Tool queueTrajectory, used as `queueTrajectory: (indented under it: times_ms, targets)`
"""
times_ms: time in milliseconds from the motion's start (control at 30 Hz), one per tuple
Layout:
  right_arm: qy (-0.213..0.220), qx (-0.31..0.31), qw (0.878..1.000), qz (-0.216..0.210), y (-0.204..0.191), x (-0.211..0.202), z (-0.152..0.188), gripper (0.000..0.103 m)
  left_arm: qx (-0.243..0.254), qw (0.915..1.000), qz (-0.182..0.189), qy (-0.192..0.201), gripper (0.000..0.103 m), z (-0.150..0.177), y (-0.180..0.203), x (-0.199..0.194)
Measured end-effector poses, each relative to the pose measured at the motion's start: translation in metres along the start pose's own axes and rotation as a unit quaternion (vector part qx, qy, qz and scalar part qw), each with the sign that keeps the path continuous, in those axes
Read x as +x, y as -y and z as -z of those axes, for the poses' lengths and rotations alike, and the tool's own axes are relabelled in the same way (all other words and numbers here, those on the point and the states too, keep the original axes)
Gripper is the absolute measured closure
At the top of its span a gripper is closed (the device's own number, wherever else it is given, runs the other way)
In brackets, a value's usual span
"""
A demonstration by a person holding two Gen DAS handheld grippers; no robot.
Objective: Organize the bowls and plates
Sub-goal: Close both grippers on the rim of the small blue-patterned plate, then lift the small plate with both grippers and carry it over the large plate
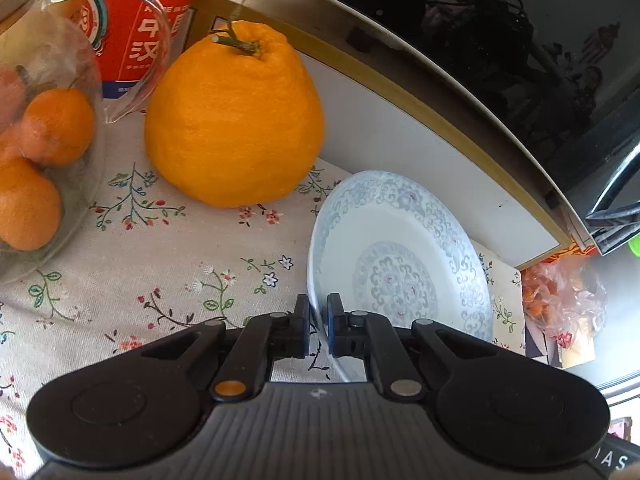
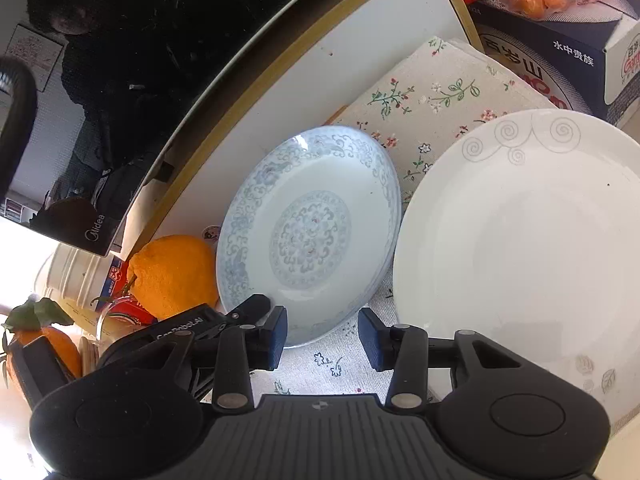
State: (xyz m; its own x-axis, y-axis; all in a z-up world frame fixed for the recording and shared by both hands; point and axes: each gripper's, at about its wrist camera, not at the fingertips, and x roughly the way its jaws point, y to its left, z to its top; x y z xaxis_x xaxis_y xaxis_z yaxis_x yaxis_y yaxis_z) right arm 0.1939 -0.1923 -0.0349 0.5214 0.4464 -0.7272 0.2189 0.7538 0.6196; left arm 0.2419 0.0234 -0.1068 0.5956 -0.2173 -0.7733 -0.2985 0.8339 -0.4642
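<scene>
Left gripper [image 1: 318, 322] pinches the near rim of the blue-patterned plate [image 1: 400, 260], which stands tilted on edge, face toward the white plate [image 2: 520, 248]. Right gripper [image 2: 322, 338] hangs open, probably touching neither.

We see the left gripper [image 1: 318, 320] as matte black linkage arms on a ribbed grey body, with blue pads [image 1: 330, 322] on its fingers, silver pivot pins, one orange pin at seven o'clock and a small white emblem at six. The right gripper [image 2: 322, 338] has the same black arms, round side discs, blue pads [image 2: 370, 338], silver pins and centre emblem.
</scene>
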Motion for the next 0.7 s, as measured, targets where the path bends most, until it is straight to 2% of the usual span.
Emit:
queueTrajectory:
  times_ms: [100,333,433,500,700]
  targets:
    - [0.000,0.029,1.000,-0.003,0.007,0.005,0.000,0.065,0.011,0.9998,-0.013,0.005,0.097,-0.001,0.001,-0.010]
    - [0.013,0.053,0.999,0.003,0.014,0.011,-0.004,0.065,0.036,0.9985,-0.041,0.007,0.096,0.002,0.007,-0.017]
    - [0.015,0.055,0.998,0.013,0.018,0.015,-0.004,0.076,0.066,0.9963,-0.053,0.016,0.095,0.005,0.013,-0.021]
    - [0.016,0.059,0.998,0.024,0.023,0.017,-0.006,0.092,0.073,0.9955,-0.057,0.017,0.095,0.006,0.015,-0.023]
    - [0.017,0.044,0.999,0.023,0.024,0.013,-0.007,0.092,0.086,0.9942,-0.063,0.018,0.094,0.010,0.026,-0.025]
